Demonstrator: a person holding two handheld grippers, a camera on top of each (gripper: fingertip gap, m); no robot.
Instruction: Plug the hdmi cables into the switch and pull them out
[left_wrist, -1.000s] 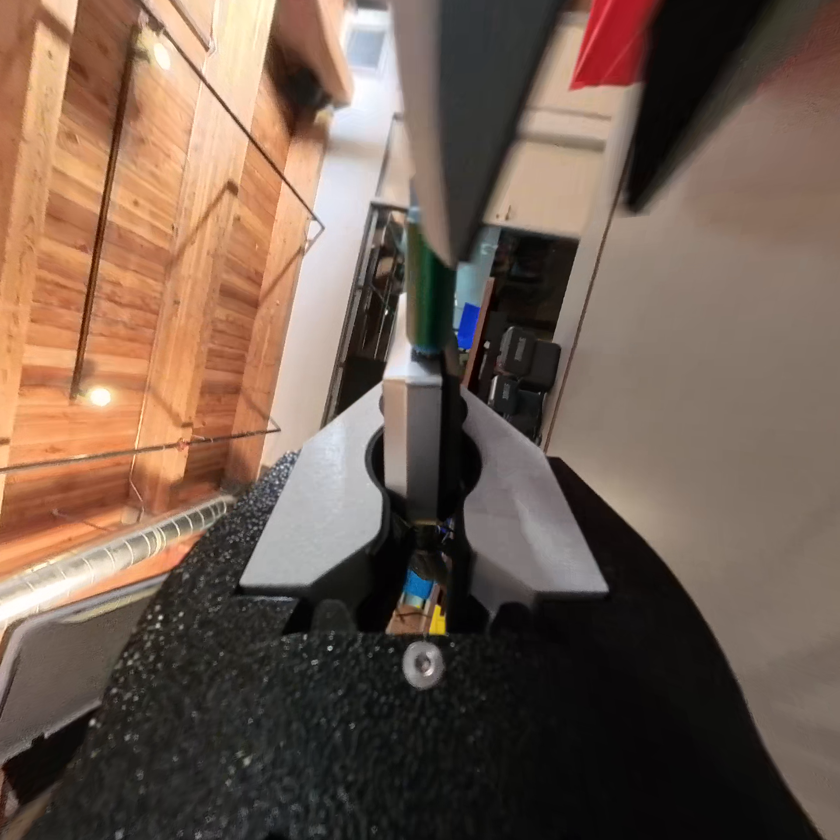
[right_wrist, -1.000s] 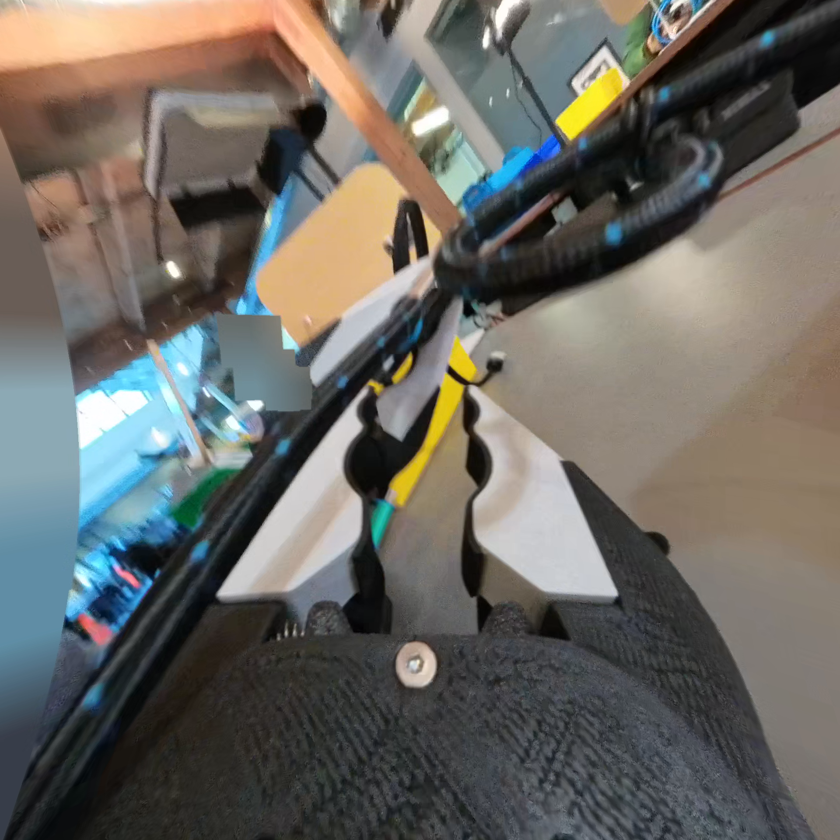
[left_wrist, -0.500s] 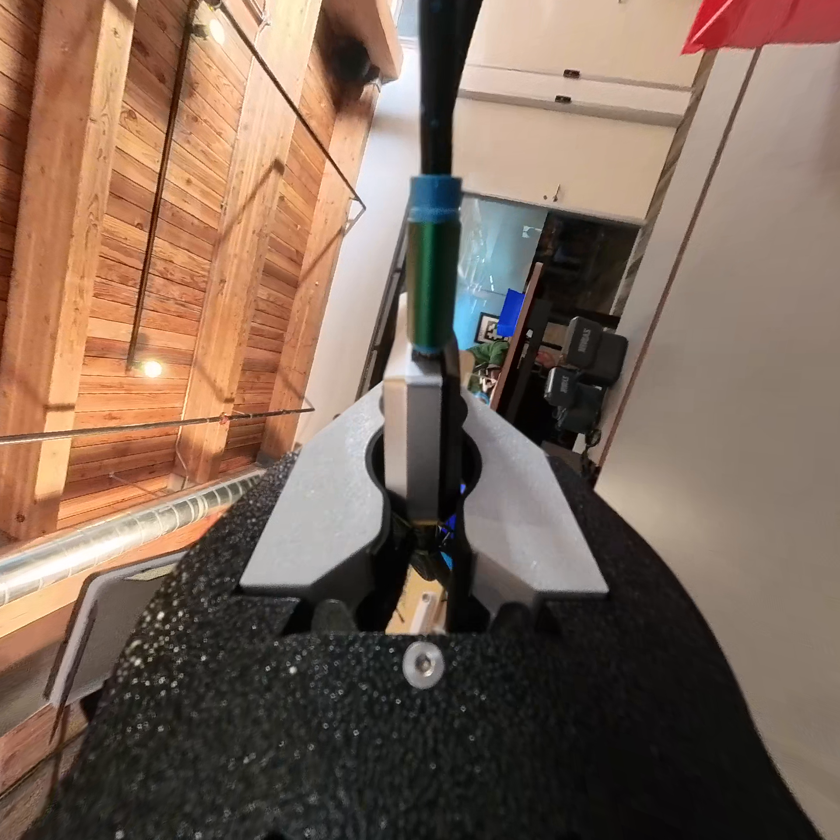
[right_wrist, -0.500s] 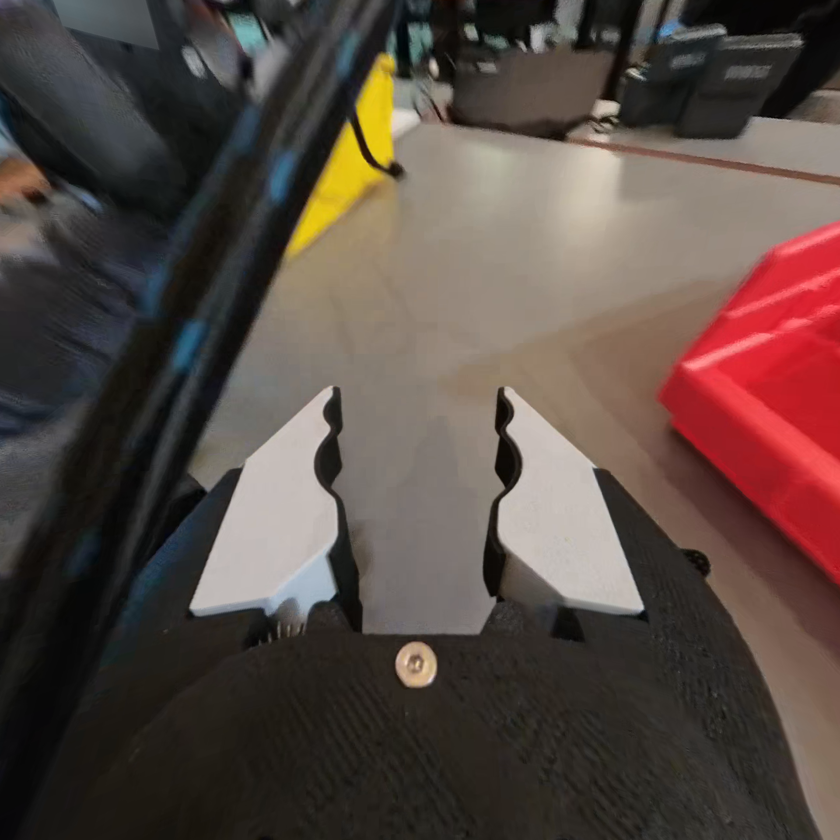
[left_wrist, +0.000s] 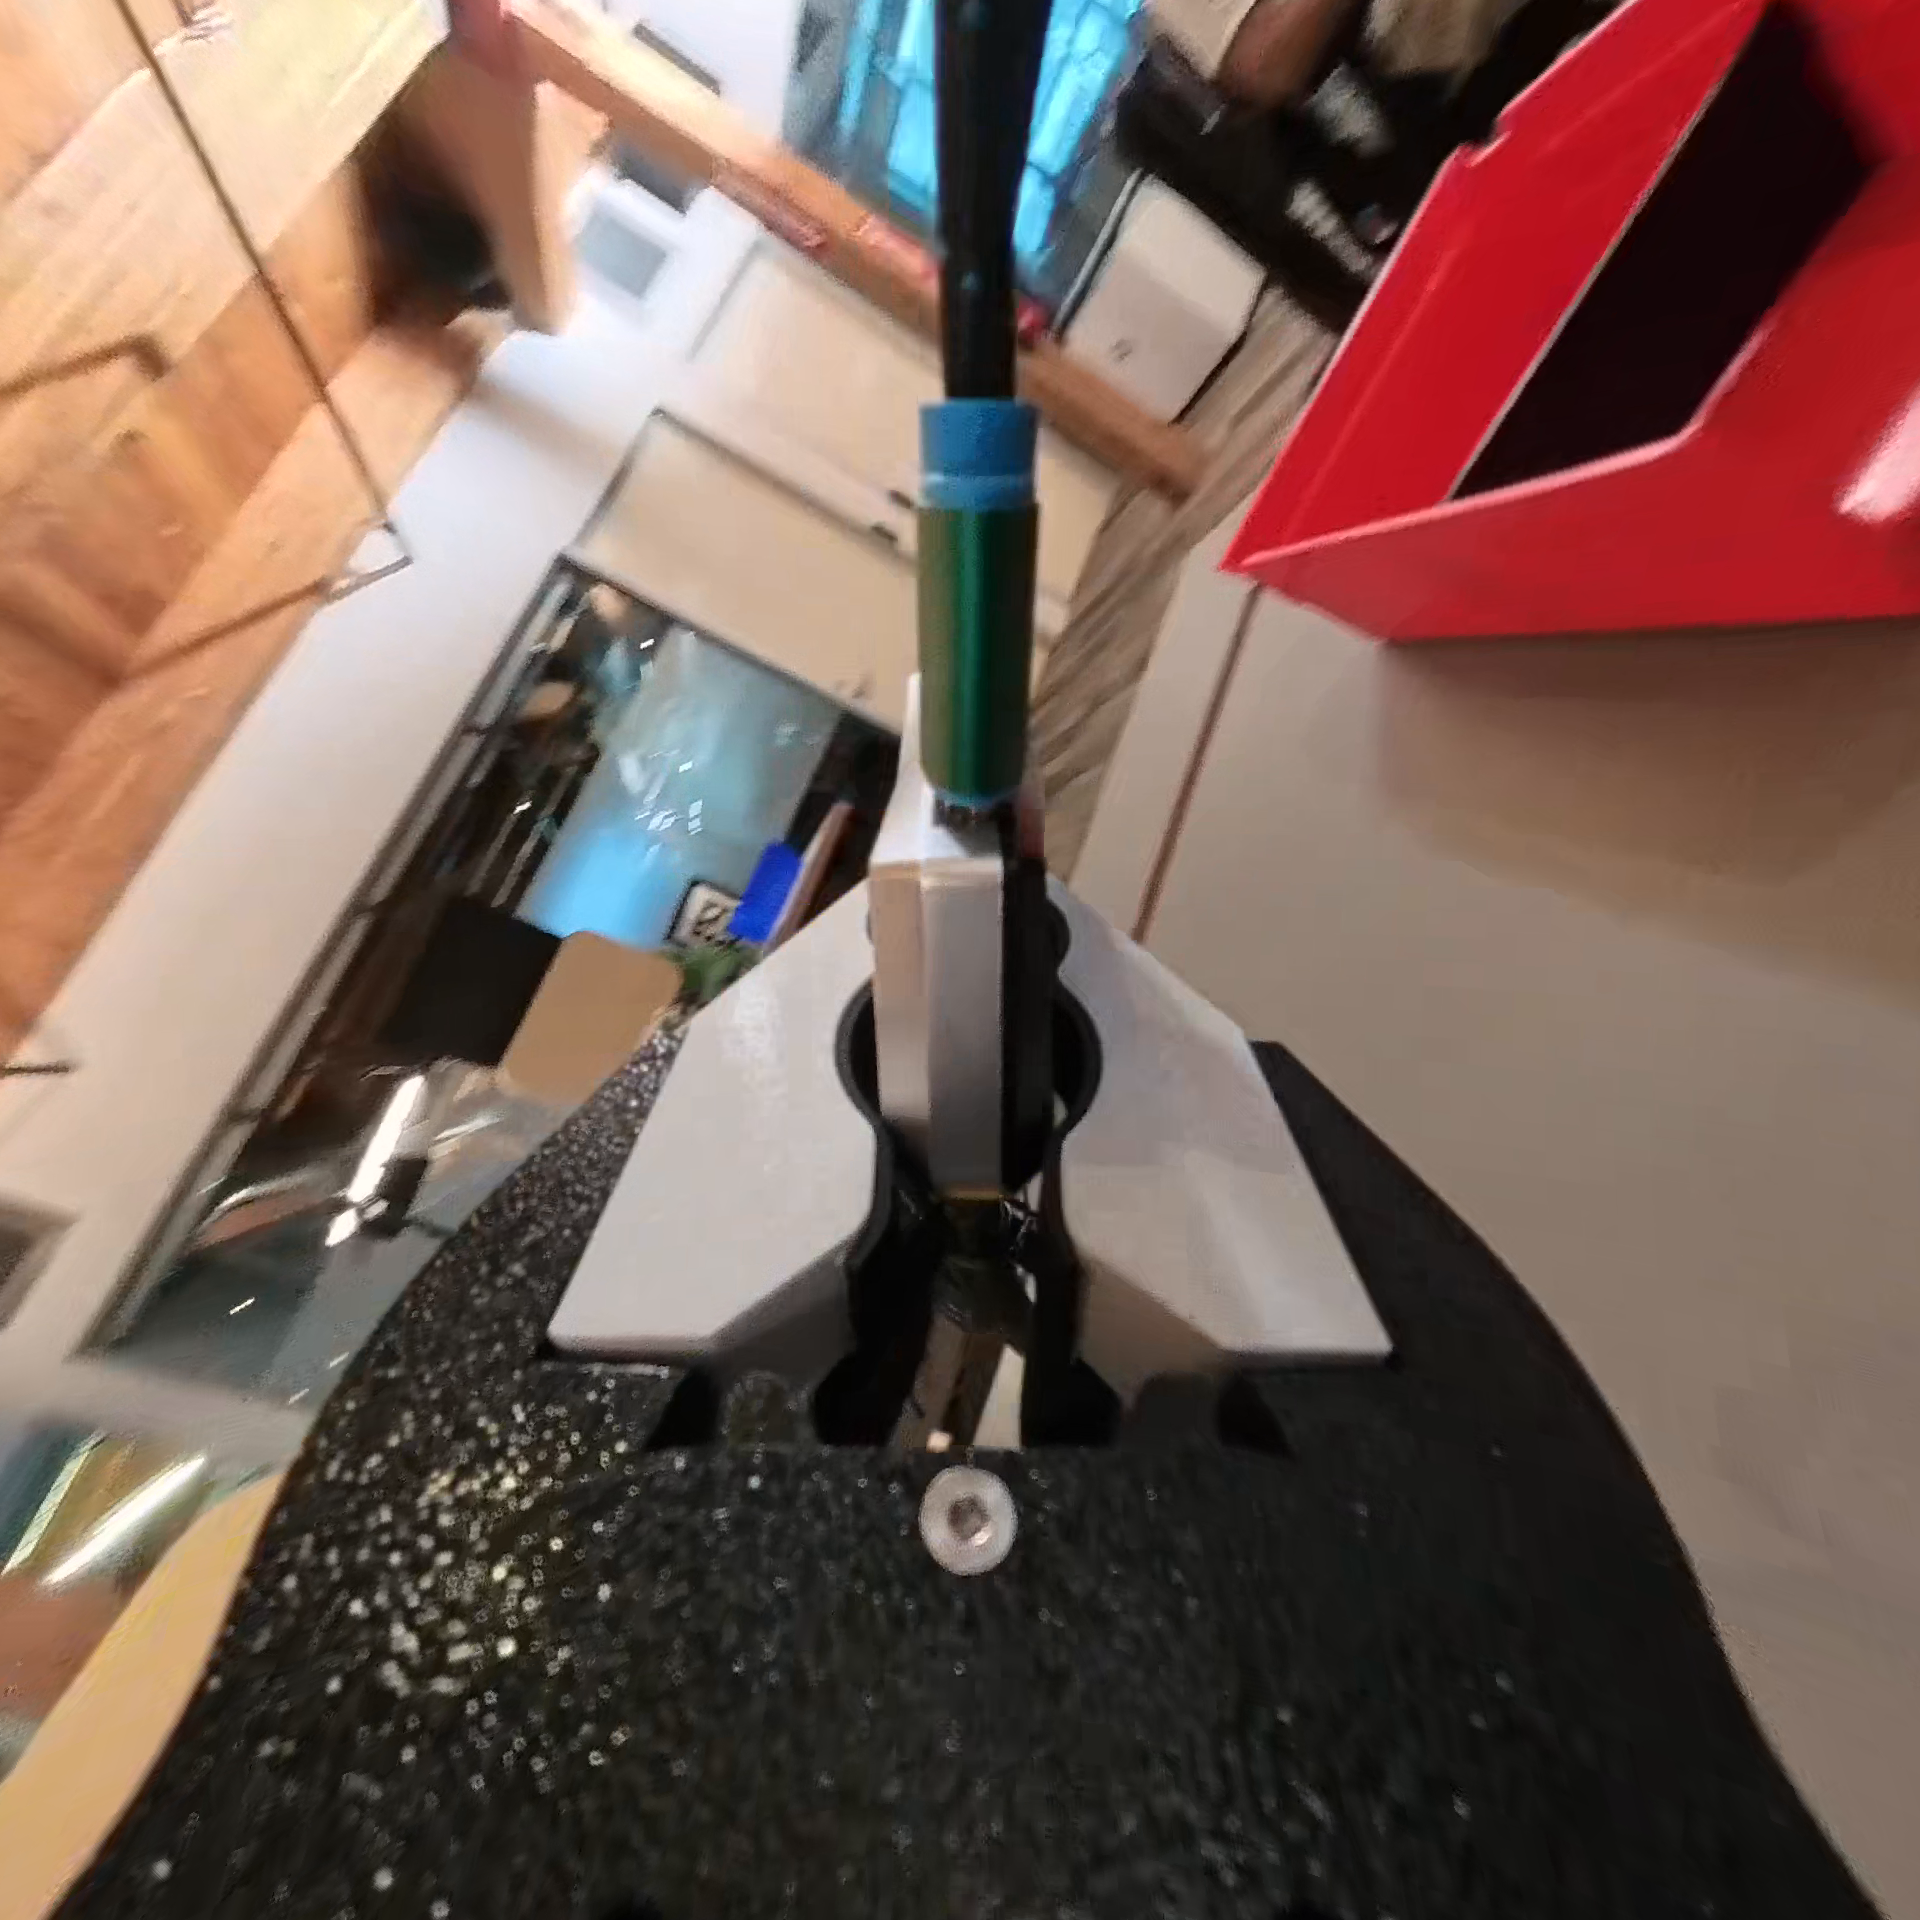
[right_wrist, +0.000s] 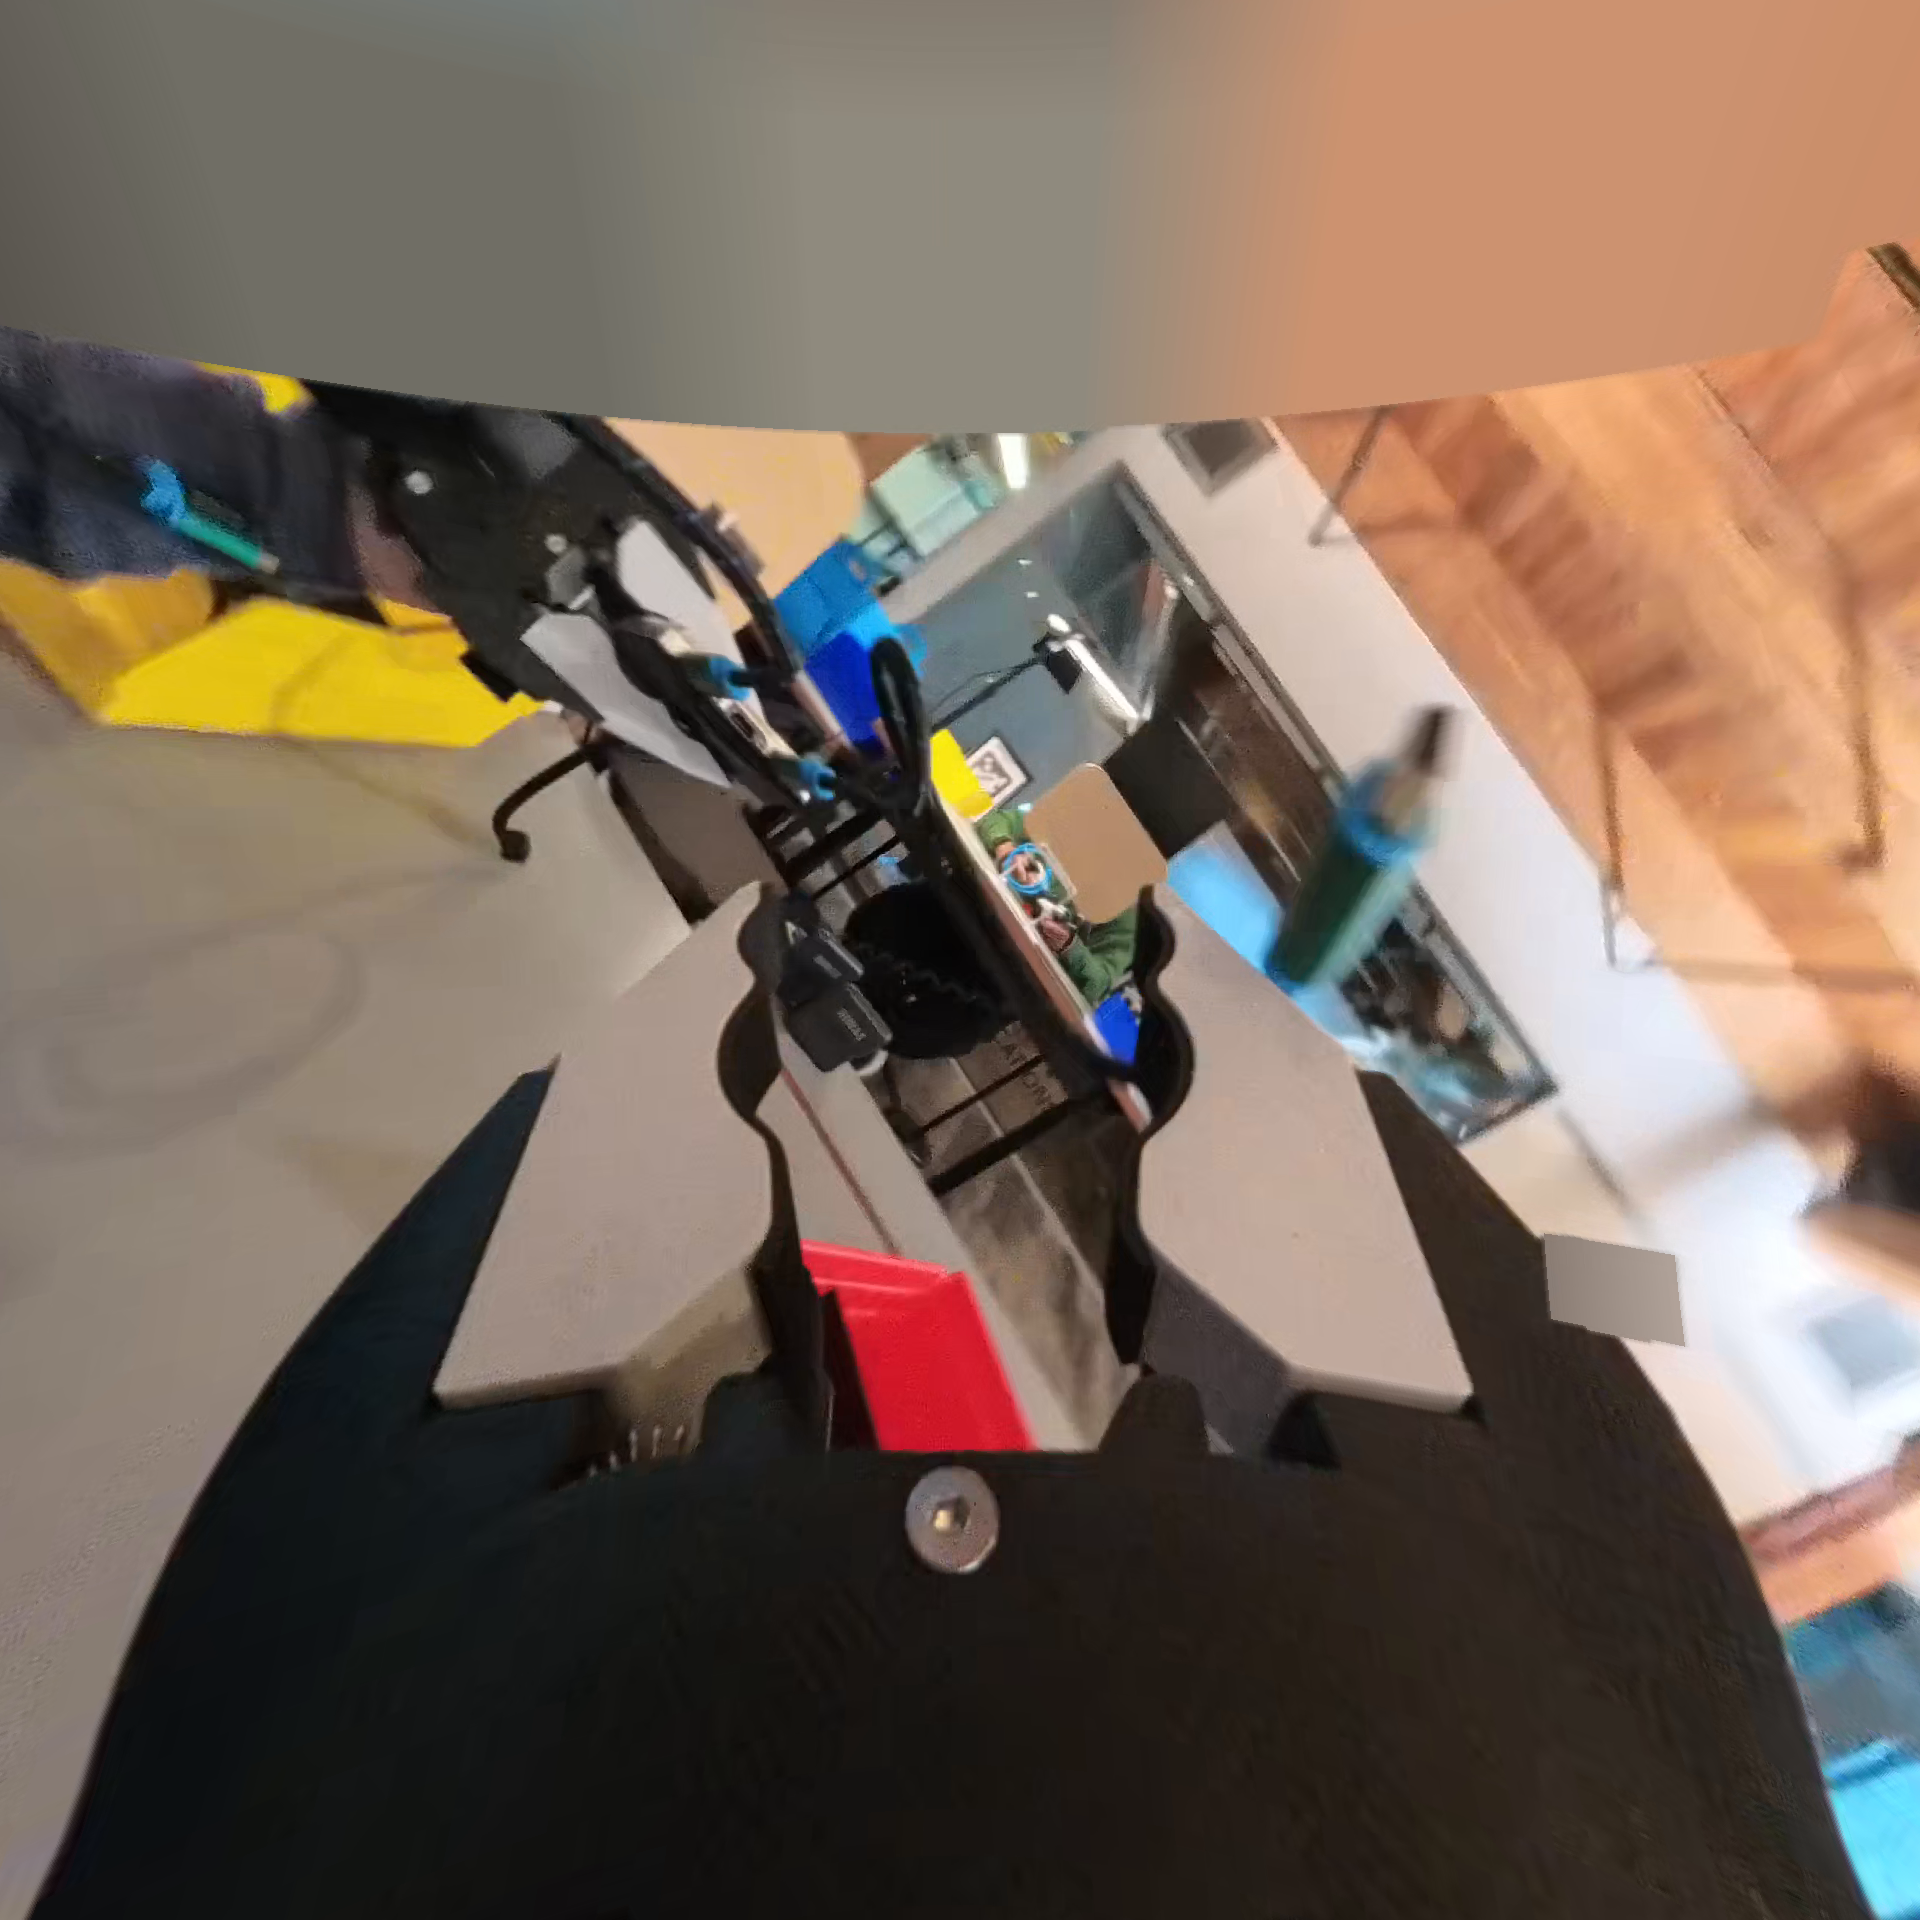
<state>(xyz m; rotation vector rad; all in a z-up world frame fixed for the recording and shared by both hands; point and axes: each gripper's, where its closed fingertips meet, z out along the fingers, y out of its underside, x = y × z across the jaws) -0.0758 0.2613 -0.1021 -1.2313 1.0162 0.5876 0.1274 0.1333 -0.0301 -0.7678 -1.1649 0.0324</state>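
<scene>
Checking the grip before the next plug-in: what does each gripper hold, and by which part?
Left gripper: jaws shut on the silver switch, gripped across its narrow end. Right gripper: open, holding nothing.

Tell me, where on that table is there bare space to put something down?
The grey tabletop is bare below the red bin in the left wrist view. In the right wrist view, it lies bare below the yellow bin. Around the tangled cables it is crowded.

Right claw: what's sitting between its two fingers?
Nothing is held. The right claw stands open in the right wrist view; through the gap only a distant red bin shows.
</scene>
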